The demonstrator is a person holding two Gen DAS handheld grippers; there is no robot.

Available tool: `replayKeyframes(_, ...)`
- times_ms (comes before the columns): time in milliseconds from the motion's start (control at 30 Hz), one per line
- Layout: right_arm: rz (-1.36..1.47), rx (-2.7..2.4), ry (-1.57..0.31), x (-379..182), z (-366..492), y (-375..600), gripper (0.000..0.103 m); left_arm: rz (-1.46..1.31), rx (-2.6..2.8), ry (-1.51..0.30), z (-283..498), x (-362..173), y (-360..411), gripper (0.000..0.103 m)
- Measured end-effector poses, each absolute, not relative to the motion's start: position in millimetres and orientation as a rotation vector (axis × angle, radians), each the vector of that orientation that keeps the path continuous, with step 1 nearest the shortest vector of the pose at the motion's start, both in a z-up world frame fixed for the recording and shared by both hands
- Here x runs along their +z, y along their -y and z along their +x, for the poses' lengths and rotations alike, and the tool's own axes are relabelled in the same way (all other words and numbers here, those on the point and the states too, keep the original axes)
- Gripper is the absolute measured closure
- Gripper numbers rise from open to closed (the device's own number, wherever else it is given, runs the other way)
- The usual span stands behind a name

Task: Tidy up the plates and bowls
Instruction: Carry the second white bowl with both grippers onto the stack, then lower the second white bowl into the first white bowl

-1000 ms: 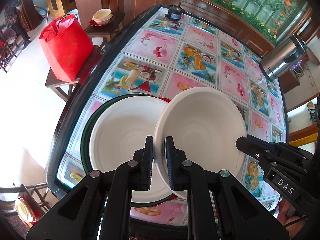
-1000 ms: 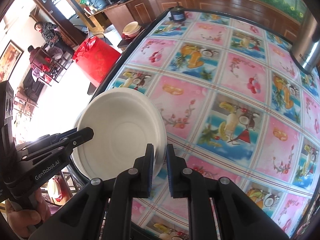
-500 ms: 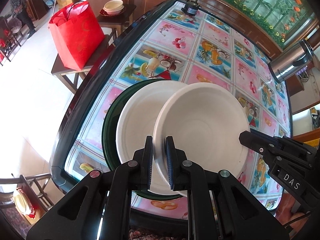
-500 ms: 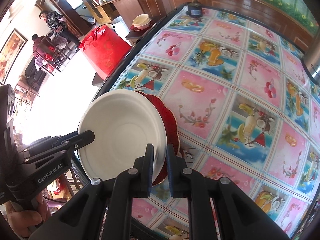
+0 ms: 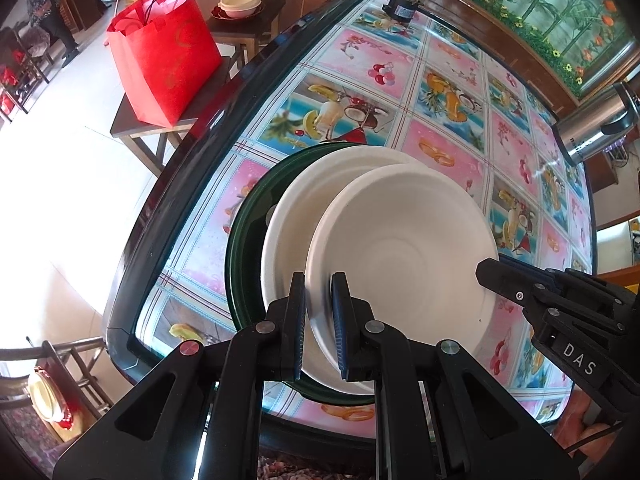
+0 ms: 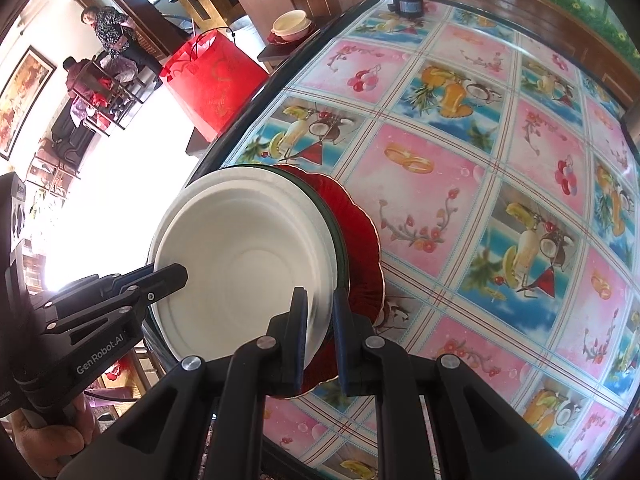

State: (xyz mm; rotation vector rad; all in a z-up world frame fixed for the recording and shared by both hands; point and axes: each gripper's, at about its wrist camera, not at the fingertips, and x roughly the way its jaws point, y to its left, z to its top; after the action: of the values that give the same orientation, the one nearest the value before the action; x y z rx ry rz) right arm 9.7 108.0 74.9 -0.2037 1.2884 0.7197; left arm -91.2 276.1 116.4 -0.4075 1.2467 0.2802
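Stacking step: both your grippers carry one white bowl over the pile.
Left gripper (image 5: 319, 320) and right gripper (image 6: 320, 322) each clamp the rim of the white bowl (image 5: 404, 256); lower it level into the second white bowl (image 5: 296, 216) on the green plate (image 5: 240, 240), then release.

White bowl (image 5: 404, 248) tilted over second white bowl (image 5: 296, 216); nested in green plate (image 5: 244, 236), red plate (image 6: 360, 240) beneath

Right gripper (image 6: 320, 312), lower centre, clamps the near rim of a white bowl (image 6: 240, 268). Left gripper (image 6: 176, 272) enters from lower left, tip on the bowl's opposite rim. Beneath: green plate (image 6: 338, 236), red plate (image 6: 360, 240), tablecloth (image 6: 480, 160).
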Motion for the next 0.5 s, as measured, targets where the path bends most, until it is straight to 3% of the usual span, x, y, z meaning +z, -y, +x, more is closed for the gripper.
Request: replayKeyframes(500, -0.236, 0.706, -1.294, 65.9, 11.8, -118.3, 0.09, -0.366, 0.302, -1.241, -88.1, 110.4, -275.2, 0.091)
